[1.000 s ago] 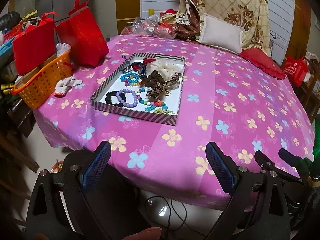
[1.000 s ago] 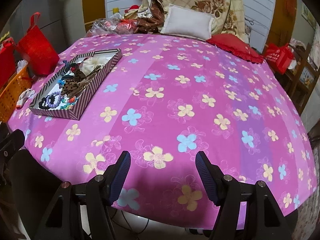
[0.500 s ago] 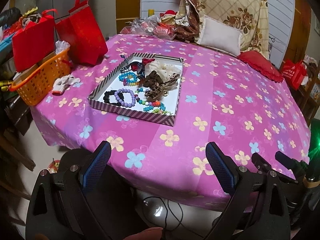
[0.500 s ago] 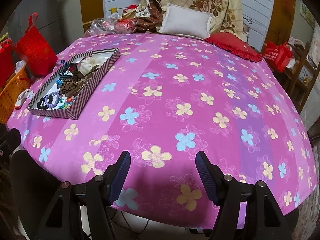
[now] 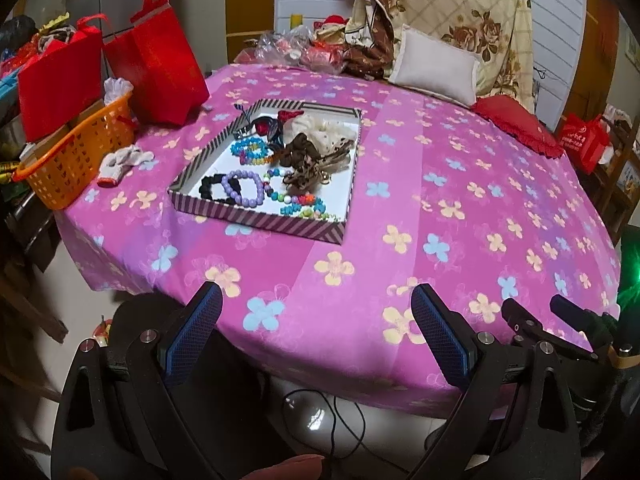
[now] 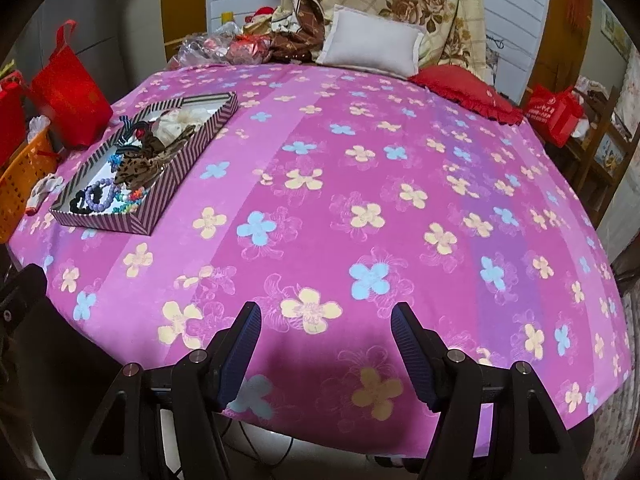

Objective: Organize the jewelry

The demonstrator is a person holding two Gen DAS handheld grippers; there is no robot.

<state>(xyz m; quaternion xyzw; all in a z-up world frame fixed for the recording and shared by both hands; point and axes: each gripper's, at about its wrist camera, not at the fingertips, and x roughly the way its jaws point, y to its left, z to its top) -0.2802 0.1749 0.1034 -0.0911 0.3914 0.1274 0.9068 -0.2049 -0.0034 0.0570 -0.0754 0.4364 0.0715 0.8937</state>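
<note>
A striped shallow box (image 5: 256, 222) lies on the pink flowered tablecloth (image 5: 460, 184), left of centre; it also shows in the right wrist view (image 6: 188, 160). It holds a purple bead bracelet (image 5: 243, 188), a black bracelet (image 5: 211, 188), a blue bead bracelet (image 5: 250, 148), colourful beads (image 5: 304, 204), a leopard scrunchie (image 5: 310, 162) and a cream scrunchie (image 5: 328, 128). My left gripper (image 5: 316, 320) is open and empty at the near table edge. My right gripper (image 6: 326, 340) is open and empty over the near cloth, right of the box.
An orange basket (image 5: 76, 152), two red bags (image 5: 156, 56) and a white glove (image 5: 122, 160) stand left of the box. A white pillow (image 5: 436, 66), red cushion (image 5: 520, 124) and plastic bags (image 5: 296, 46) lie at the back. The right gripper's body (image 5: 560, 328) shows low right.
Both grippers have drifted slightly; the box sits a little lower and nearer in the left wrist view. Both stay open and empty.
</note>
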